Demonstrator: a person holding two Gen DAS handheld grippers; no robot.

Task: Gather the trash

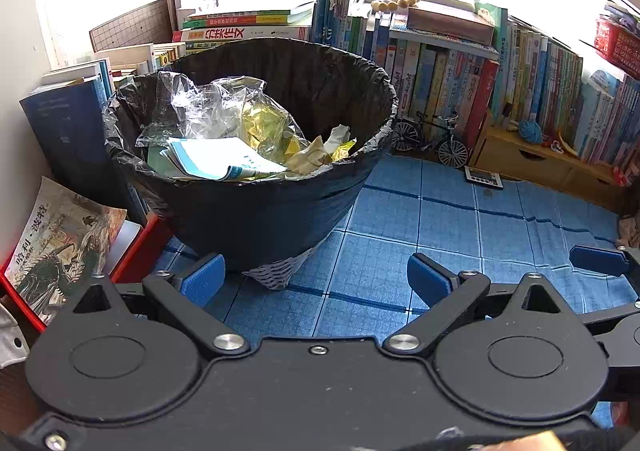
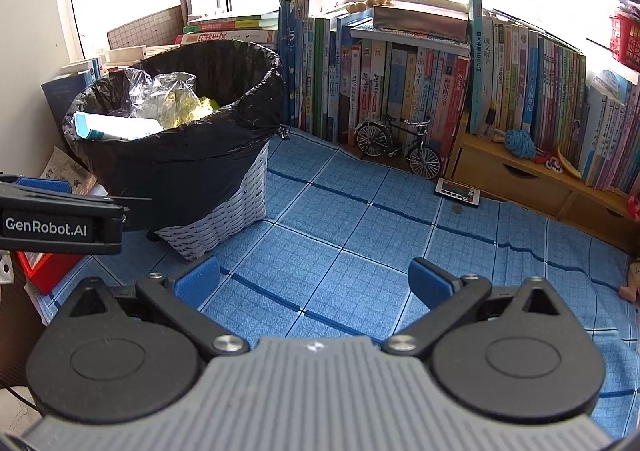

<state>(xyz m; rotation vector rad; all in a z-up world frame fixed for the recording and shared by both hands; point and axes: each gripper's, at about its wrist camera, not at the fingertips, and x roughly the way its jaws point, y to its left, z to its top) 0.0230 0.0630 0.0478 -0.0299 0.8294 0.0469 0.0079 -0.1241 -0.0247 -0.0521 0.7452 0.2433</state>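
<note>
Both tools spread, empty — left tool (image 1: 316, 279), right tool (image 2: 316, 281); bin (image 1: 280, 207) bottom hidden.

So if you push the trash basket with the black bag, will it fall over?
Probably not easily. The trash basket looks narrower at its base than its rim, so a high push might tip it. Its load seems light: clear plastic wrap and papers. It would likely slide on the blue cloth, maybe bunching it.

Blue cloth (image 2: 360, 235) lies open; bin (image 2: 180, 155) blocks left.
</note>
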